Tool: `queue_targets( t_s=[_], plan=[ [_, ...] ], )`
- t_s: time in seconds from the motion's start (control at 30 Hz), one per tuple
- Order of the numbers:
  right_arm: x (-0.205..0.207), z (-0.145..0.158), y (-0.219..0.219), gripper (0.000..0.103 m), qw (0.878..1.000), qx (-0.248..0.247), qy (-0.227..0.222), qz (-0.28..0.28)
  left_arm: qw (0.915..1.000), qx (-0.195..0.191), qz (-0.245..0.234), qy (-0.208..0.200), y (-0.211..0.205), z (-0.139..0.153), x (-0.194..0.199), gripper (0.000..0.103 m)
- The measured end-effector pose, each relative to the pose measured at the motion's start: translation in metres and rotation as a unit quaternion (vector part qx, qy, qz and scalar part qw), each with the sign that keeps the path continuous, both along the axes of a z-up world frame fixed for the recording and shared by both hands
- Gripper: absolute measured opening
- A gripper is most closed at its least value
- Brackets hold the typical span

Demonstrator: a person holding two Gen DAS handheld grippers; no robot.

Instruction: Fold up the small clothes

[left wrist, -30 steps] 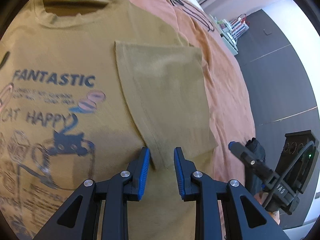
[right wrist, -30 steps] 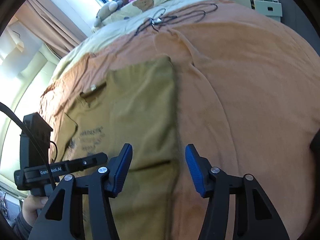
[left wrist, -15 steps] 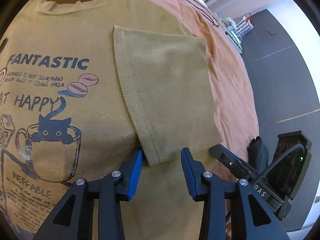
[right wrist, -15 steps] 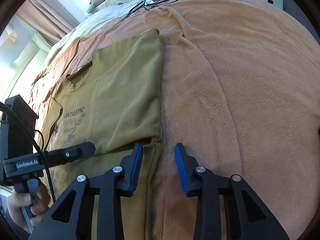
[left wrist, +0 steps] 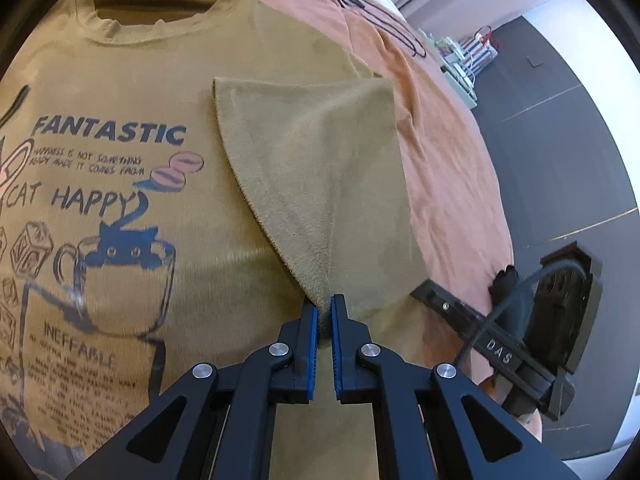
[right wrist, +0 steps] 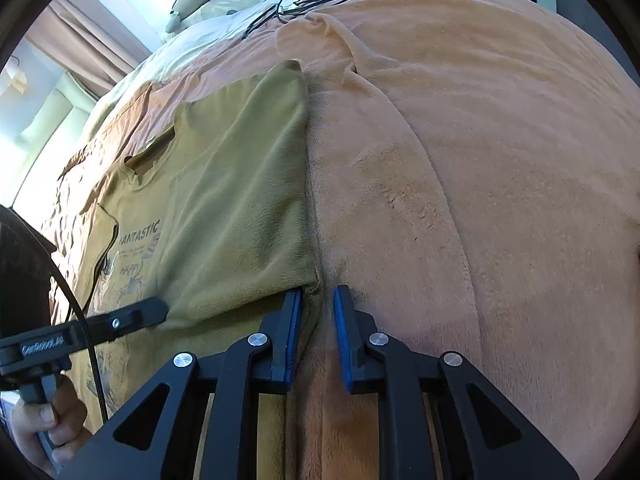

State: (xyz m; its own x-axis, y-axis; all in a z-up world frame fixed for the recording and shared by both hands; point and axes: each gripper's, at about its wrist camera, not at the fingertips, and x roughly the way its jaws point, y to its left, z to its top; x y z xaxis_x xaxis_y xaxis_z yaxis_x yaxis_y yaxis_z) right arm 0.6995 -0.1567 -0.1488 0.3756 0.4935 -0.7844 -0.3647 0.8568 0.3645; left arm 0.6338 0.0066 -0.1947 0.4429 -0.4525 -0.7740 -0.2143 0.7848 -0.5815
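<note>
left gripper clamped on sleeve corner | right gripper closing on T-shirt side edge; your pads may snag the blanket | lifting then drags it

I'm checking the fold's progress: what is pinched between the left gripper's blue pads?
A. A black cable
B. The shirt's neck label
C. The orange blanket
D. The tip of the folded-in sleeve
D: the left gripper is shut on the corner of the folded-in sleeve, which lies across the T-shirt.

Olive cat-print t-shirt spread front-up on orange blanket, sleeve folded inward, hem corner pinched
</note>
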Motion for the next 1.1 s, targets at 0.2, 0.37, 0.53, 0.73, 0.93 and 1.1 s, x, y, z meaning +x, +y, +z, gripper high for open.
queue_targets(
  t_s=[0.2,0.37,0.53,0.73,0.93,1.1],
  plan=[
    [-0.002,0.005,-0.006,0.014,1.000,-0.008,0.008,0.002,0.9996,0.009,-0.011,0.026,-0.003,-0.009,0.001,0.006],
    [-0.004,0.021,-0.016,0.014,1.000,0.000,0.000,0.011,0.9998,0.019,0.000,0.009,0.014,0.005,0.003,0.036],
    [0.003,0.028,-0.023,0.017,1.000,0.026,-0.004,0.001,0.9984,0.039,0.036,-0.017,0.041,0.020,0.010,0.043],
    [0.021,0.025,-0.017,0.043,1.000,0.027,-0.011,-0.013,0.9959,0.072,0.050,-0.018,0.063,0.018,0.039,0.043],
    [0.042,0.020,-0.005,0.043,0.999,0.040,-0.012,-0.015,0.9927,0.105,0.057,-0.014,0.078,0.010,0.065,0.043],
    [0.059,0.013,0.001,0.043,0.999,0.041,-0.009,-0.016,0.9907,0.127,0.048,-0.011,0.083,0.001,0.084,0.043]
  ],
)
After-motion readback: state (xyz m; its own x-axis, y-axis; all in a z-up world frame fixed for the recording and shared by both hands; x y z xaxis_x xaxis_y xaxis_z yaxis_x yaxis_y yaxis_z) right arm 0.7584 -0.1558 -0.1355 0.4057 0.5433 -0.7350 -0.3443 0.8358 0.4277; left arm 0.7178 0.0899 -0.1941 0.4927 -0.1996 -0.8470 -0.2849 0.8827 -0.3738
